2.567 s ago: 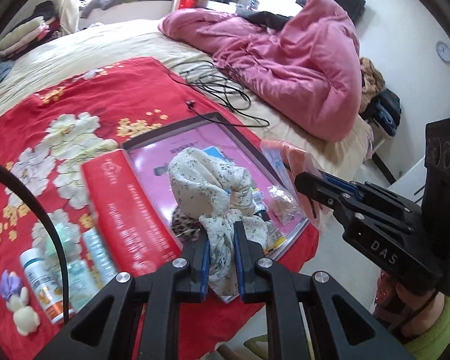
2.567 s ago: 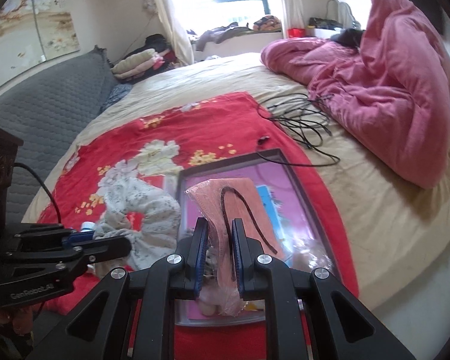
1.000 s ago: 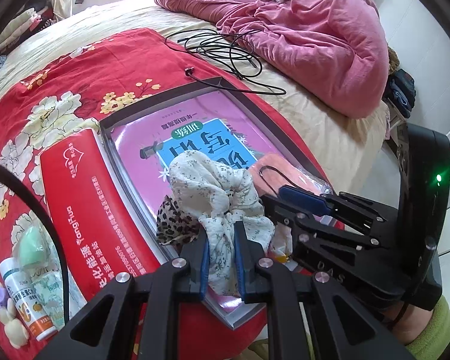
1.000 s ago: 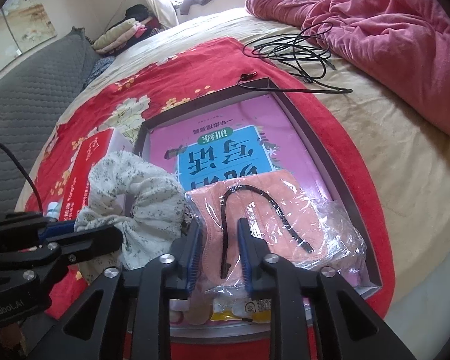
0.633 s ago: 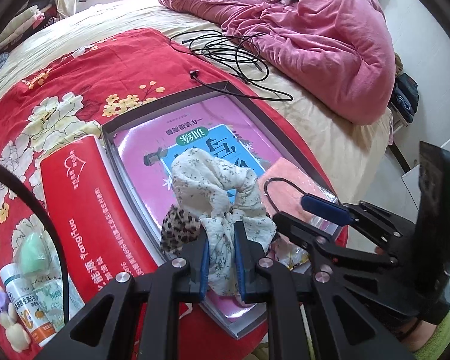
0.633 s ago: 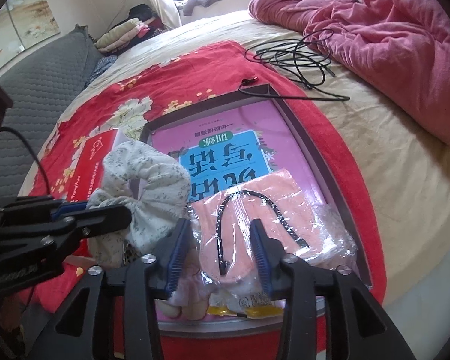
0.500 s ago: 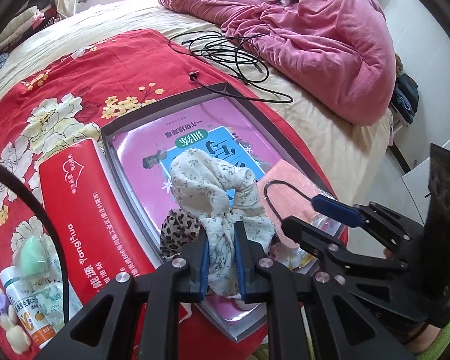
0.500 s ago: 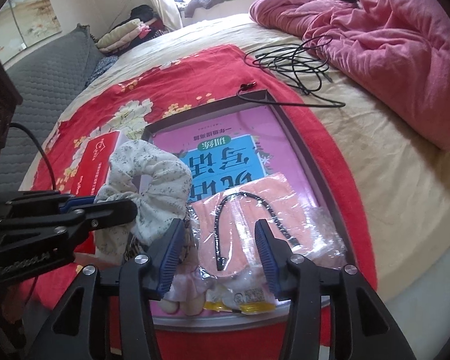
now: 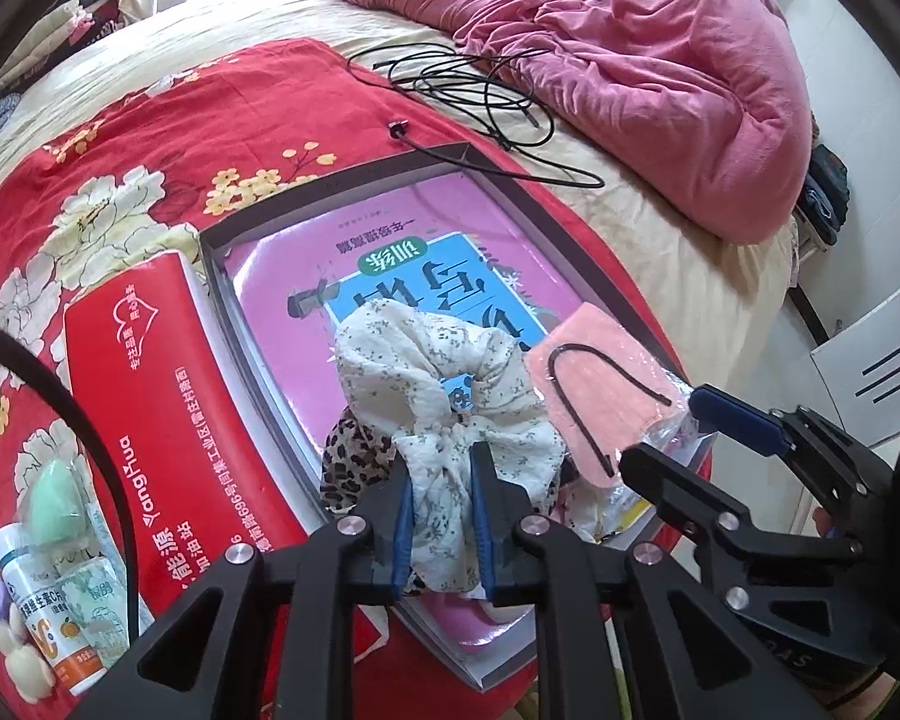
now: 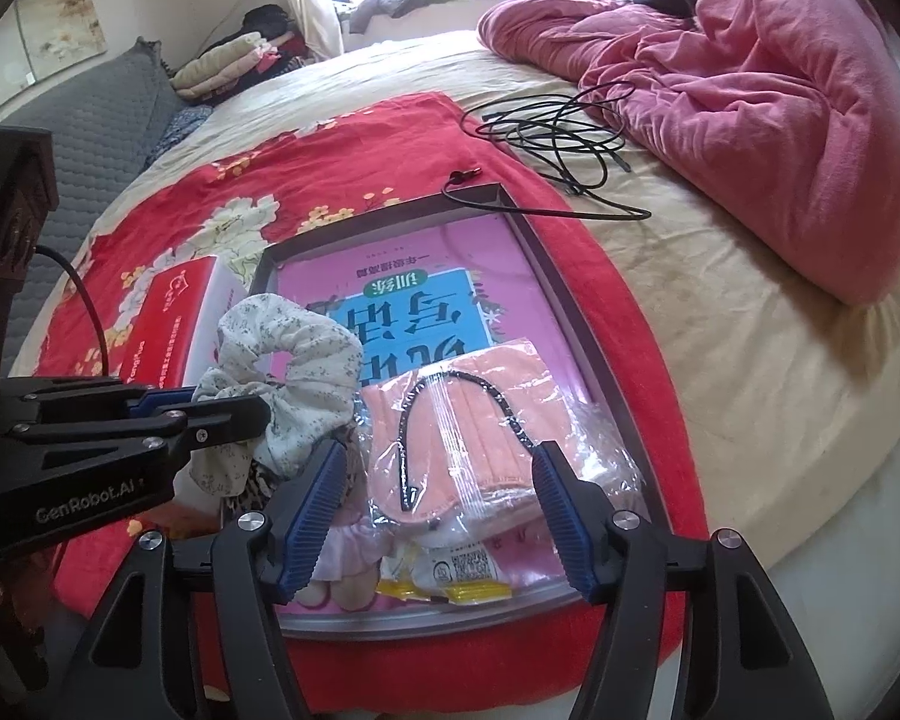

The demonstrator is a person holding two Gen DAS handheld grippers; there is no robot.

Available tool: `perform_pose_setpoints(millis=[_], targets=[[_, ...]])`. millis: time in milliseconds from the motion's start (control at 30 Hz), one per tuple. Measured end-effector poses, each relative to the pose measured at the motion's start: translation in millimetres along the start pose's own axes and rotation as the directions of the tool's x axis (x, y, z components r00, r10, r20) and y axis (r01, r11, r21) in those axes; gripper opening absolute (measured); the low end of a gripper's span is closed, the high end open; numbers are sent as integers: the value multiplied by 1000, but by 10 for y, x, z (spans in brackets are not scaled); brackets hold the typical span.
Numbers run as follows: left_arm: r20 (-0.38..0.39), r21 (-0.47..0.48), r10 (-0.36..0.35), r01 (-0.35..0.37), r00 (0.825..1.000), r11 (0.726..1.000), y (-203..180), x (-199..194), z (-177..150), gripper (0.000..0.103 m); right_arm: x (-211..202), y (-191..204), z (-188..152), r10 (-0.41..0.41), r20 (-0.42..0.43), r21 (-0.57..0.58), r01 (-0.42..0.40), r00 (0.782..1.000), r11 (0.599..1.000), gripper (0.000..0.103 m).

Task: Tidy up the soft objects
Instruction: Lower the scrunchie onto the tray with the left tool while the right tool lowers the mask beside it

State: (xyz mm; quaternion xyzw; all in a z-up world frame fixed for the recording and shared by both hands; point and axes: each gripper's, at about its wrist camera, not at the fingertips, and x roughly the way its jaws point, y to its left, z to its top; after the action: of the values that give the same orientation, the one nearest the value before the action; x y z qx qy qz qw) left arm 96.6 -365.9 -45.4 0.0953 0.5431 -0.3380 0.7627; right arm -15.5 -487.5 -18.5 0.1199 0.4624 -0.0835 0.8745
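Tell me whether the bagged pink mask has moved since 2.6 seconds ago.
Yes. The bagged pink mask went from hanging above the tray to lying in its near end.

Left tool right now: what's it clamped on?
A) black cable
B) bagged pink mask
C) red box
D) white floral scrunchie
D: the left tool is shut on the white floral scrunchie; the bagged pink mask lies in the tray, free between the opening right tool.

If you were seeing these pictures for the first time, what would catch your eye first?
Probably the white floral scrunchie, pinched in the left gripper above the grey tray. Beside it, the bagged pink mask lies in the tray's near end, between the opening jaws of the right gripper. Behind, a rumpled pink quilt covers the bed's far right.
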Motion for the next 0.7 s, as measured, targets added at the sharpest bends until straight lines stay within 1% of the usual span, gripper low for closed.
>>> perform_pose_setpoints(millis=[67, 200, 300, 367, 433, 500, 700], targets=[[0, -4, 1, -1, 1000, 1000, 12, 7, 8, 18, -5, 12, -2, -7, -3, -6, 7, 1000, 1000, 67], [1, -4, 3, -3, 1000, 1000, 15, -1, 25, 26, -15, 12, -5, -14, 1, -4, 14, 1000, 1000, 67], [-9, -6, 1, -1, 1000, 1000, 24, 9, 27, 27, -29, 2, -7, -20, 3, 3, 20, 1000, 1000, 69], [0, -7, 3, -3, 1000, 1000, 25, -7, 30, 28, -40, 4, -5, -23, 6, 0, 23, 1000, 1000, 71], [4, -7, 7, -7, 1000, 1000, 17, -22, 36, 36, -44, 8, -4, -27, 6, -3, 27, 1000, 1000, 71], [11, -4, 8, -8, 1000, 1000, 1, -45, 42, 39, -53, 15, -4, -29, 9, -4, 29, 1000, 1000, 71], [23, 16, 7, -8, 1000, 1000, -50, -101, 65, 40, -82, 7, 20, -34, 14, 6, 34, 999, 999, 72]])
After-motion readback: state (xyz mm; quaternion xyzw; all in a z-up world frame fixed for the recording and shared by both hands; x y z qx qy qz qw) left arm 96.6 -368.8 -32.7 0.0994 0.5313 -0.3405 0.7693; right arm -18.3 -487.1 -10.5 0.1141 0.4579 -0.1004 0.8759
